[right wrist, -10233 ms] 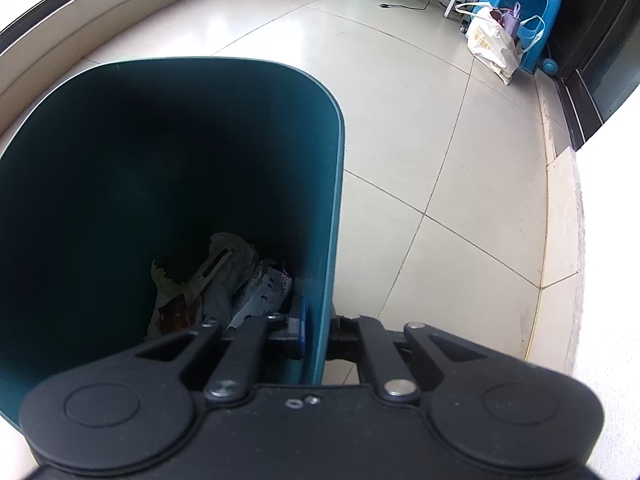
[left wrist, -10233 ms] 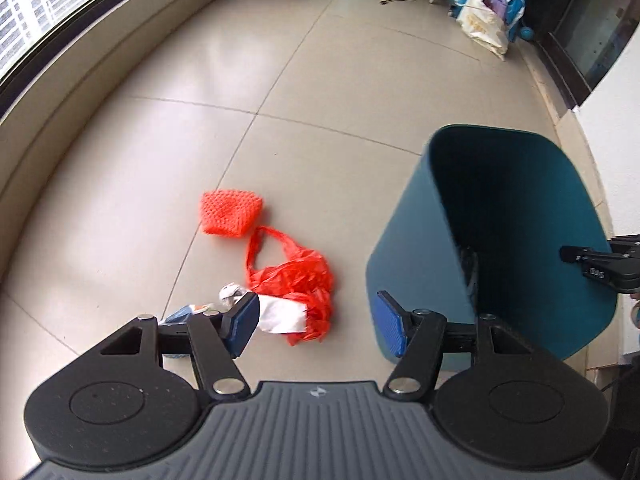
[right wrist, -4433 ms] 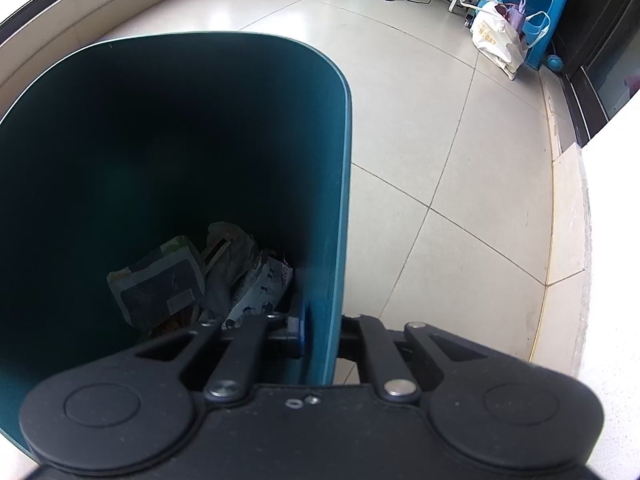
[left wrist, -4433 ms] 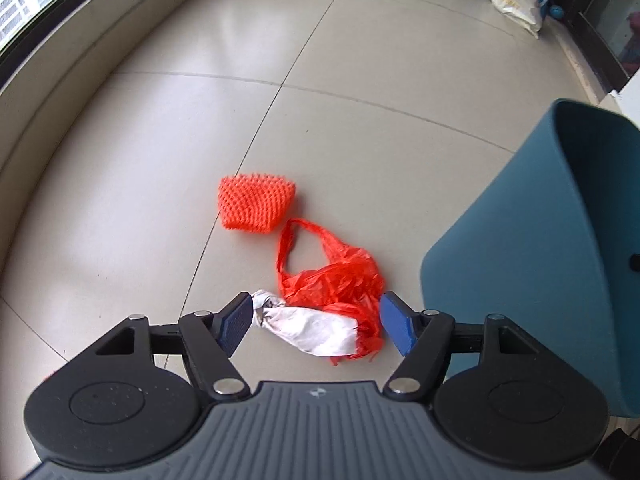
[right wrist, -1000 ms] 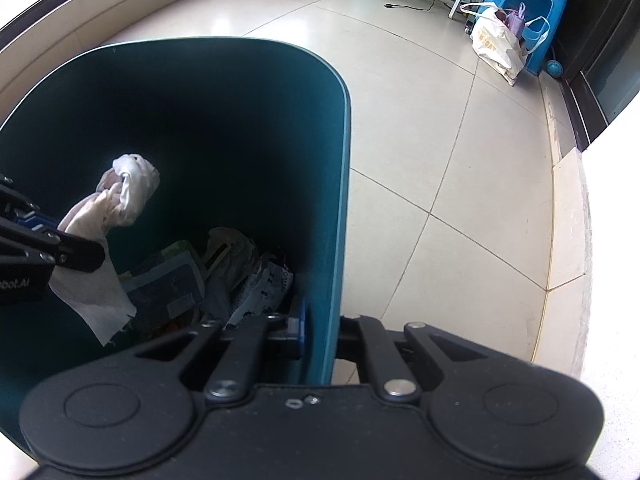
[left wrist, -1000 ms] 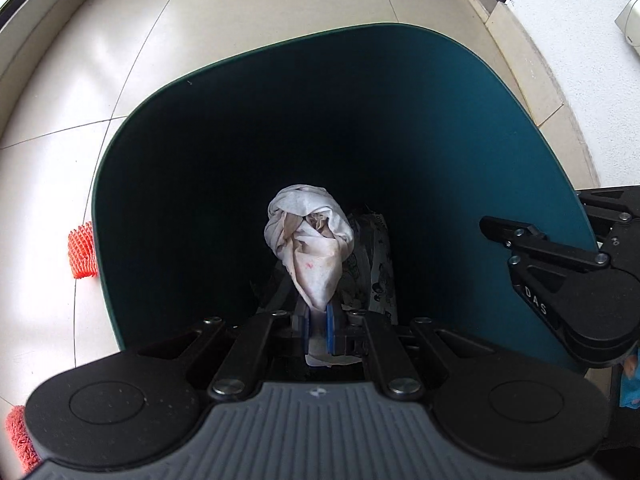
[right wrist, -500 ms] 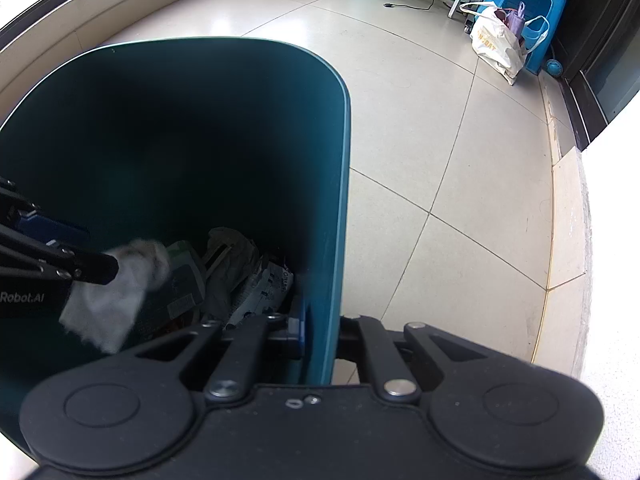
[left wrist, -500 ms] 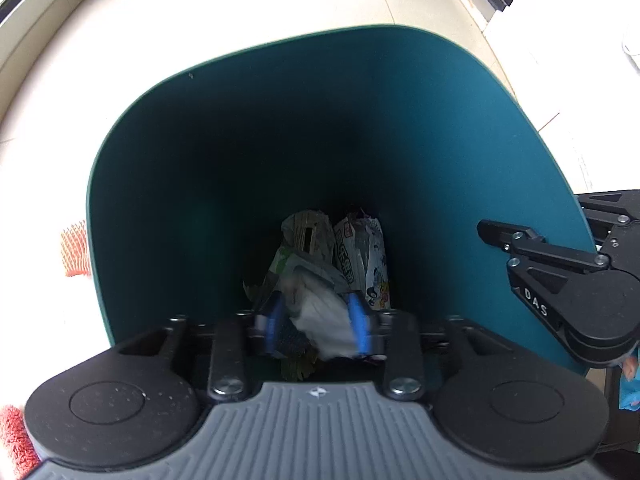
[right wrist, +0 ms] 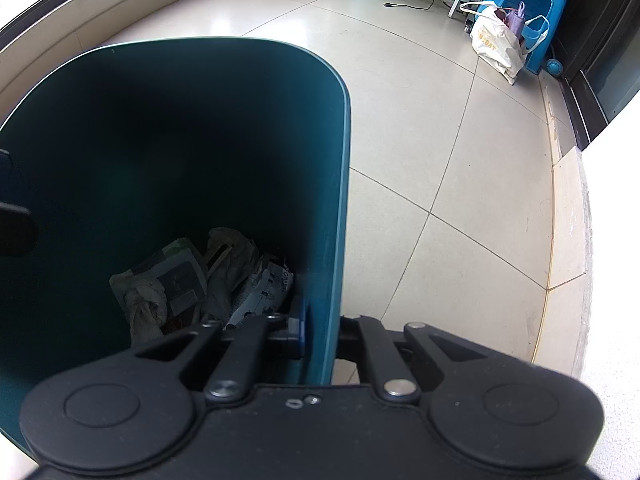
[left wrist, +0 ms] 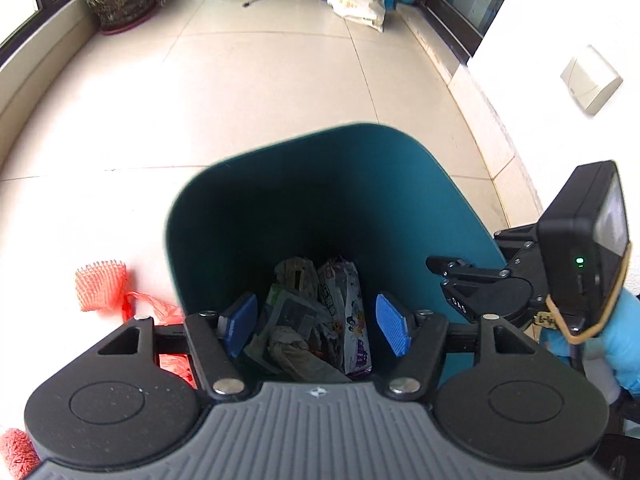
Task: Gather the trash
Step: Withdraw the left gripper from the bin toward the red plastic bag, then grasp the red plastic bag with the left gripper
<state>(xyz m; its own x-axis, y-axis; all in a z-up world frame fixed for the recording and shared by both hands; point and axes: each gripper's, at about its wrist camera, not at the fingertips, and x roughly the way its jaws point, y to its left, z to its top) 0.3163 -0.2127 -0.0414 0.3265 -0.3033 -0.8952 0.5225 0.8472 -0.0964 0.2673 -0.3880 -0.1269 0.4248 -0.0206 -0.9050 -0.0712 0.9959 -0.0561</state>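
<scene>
Pale floor tiles (left wrist: 260, 100) surround the bin (left wrist: 400, 184); right gripper (right wrist: 316, 332) jaws clamp its rim, left gripper (left wrist: 316, 326) jaws open, empty above the wrappers (left wrist: 344, 312); red bag (left wrist: 160, 310) and net (left wrist: 102, 286), left of them, remain

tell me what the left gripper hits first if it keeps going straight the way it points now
Probably the trash pile in the teal bin: the open left gripper points down into it, with the crumpled tissue nearest between its fingers. Depth is hard to judge.
</scene>
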